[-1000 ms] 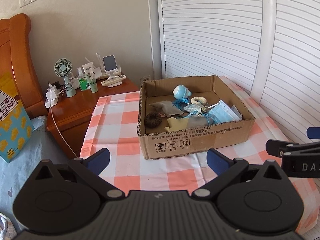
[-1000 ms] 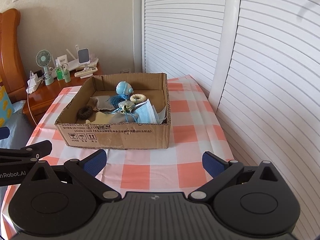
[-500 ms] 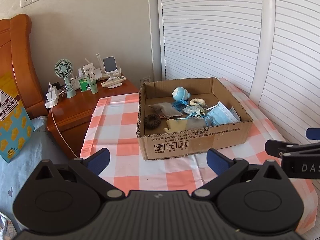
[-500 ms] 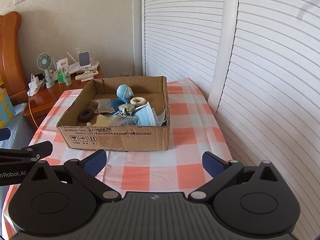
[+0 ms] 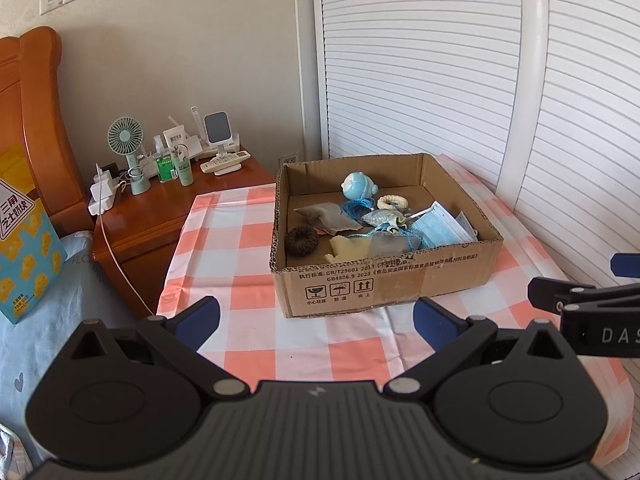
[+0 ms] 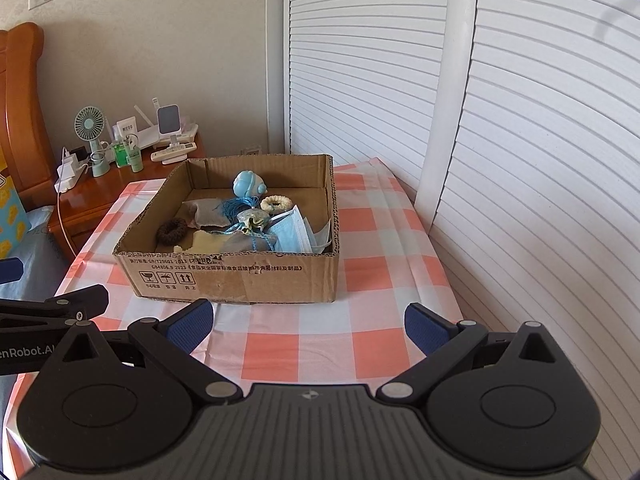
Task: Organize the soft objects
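Both the left claw (image 5: 316,318) and right claw (image 6: 306,322) are being held wide open and empty before the shallow brown cardboard box (image 6: 240,276) on the checked tabletop (image 6: 360,336), probably lining up a reach into its soft clutter.

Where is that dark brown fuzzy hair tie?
In both wrist views the hair tie lies inside the cardboard box, near its front left corner, beside the yellow cloth.

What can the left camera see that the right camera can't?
Only the left wrist view shows the whole blue-and-yellow snack bag on the bed; the right wrist view catches just its edge. Only the right wrist view shows the cardboard box's right outer wall and more checkered tablecloth beside it. Both show the blue toy, dark scrunchie, face masks and green fan.
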`<action>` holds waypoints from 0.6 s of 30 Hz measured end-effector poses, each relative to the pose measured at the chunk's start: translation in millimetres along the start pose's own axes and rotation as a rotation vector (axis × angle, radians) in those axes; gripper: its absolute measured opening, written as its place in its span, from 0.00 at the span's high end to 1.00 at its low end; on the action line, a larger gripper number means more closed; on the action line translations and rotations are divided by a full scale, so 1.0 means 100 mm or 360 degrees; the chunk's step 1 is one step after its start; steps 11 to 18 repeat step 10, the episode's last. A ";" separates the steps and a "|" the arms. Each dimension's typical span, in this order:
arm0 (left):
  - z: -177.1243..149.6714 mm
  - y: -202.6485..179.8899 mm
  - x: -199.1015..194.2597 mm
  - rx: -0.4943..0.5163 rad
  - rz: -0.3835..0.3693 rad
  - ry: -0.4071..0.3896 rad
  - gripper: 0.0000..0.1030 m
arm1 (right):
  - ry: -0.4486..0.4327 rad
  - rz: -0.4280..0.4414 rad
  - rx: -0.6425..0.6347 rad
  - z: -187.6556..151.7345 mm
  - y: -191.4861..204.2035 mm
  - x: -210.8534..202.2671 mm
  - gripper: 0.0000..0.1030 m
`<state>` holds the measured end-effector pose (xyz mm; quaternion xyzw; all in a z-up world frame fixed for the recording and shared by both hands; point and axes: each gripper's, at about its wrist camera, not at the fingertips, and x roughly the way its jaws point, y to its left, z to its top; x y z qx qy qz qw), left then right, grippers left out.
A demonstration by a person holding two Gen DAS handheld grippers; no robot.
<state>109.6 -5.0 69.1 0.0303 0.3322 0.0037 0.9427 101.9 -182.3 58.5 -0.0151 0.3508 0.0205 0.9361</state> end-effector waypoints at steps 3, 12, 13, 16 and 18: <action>-0.01 -0.01 0.00 -0.0004 -0.0002 0.0004 0.01 | -0.0001 0.0000 0.0000 0.00 0.00 0.00 0.00; -0.01 0.00 0.01 -0.0008 -0.0003 0.0006 0.01 | 0.0000 0.0002 -0.0004 0.00 0.00 0.00 0.00; -0.01 0.00 0.01 -0.0008 -0.0003 0.0006 0.01 | 0.0000 0.0002 -0.0004 0.00 0.00 0.00 0.00; -0.01 0.00 0.01 -0.0008 -0.0003 0.0006 0.01 | 0.0000 0.0002 -0.0004 0.00 0.00 0.00 0.00; -0.01 0.00 0.01 -0.0008 -0.0003 0.0006 0.01 | 0.0000 0.0002 -0.0004 0.00 0.00 0.00 0.00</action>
